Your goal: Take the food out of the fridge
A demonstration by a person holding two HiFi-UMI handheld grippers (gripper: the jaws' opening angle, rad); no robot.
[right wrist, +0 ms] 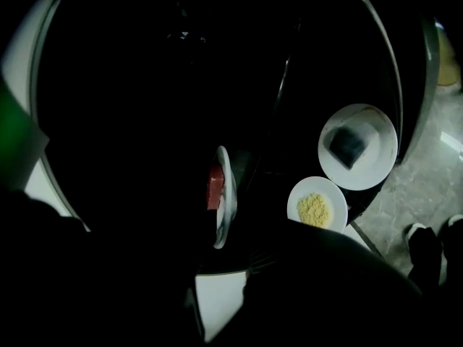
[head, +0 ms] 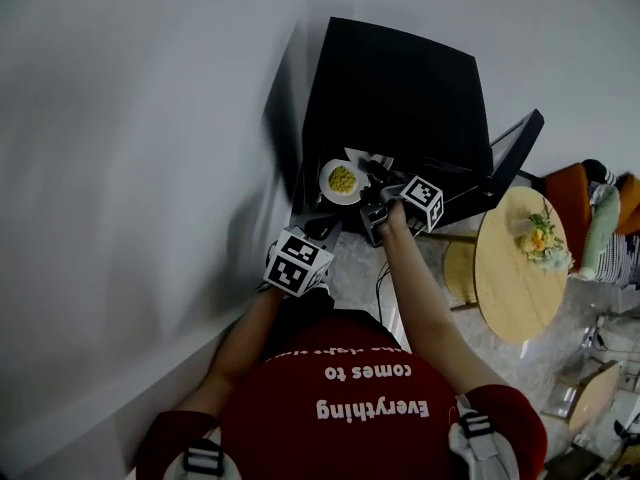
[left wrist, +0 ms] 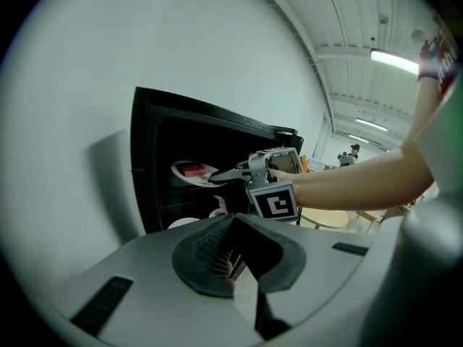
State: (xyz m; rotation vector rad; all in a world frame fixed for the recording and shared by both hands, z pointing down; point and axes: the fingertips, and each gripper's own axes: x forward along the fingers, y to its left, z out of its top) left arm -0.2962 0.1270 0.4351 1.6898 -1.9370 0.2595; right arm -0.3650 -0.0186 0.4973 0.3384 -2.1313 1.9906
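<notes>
A black fridge (head: 400, 88) stands open against the white wall. Inside, the right gripper view shows three white plates: one with a red block (right wrist: 215, 186), one with yellow crumbs (right wrist: 317, 207) and one with a dark piece (right wrist: 358, 147). My right gripper (head: 375, 180) reaches into the fridge, rolled on its side. Its jaws stand apart with nothing between them, just short of the red-block plate (left wrist: 192, 170). My left gripper (head: 325, 230) hangs lower, in front of the fridge, shut and empty. The yellow plate (head: 342, 180) shows at the fridge's mouth.
The fridge door (head: 510, 153) swings out to the right. A round wooden table (head: 520, 268) with flowers (head: 540, 236) stands right of me, with an orange seat (head: 570, 193) beyond it. The white wall runs close along my left.
</notes>
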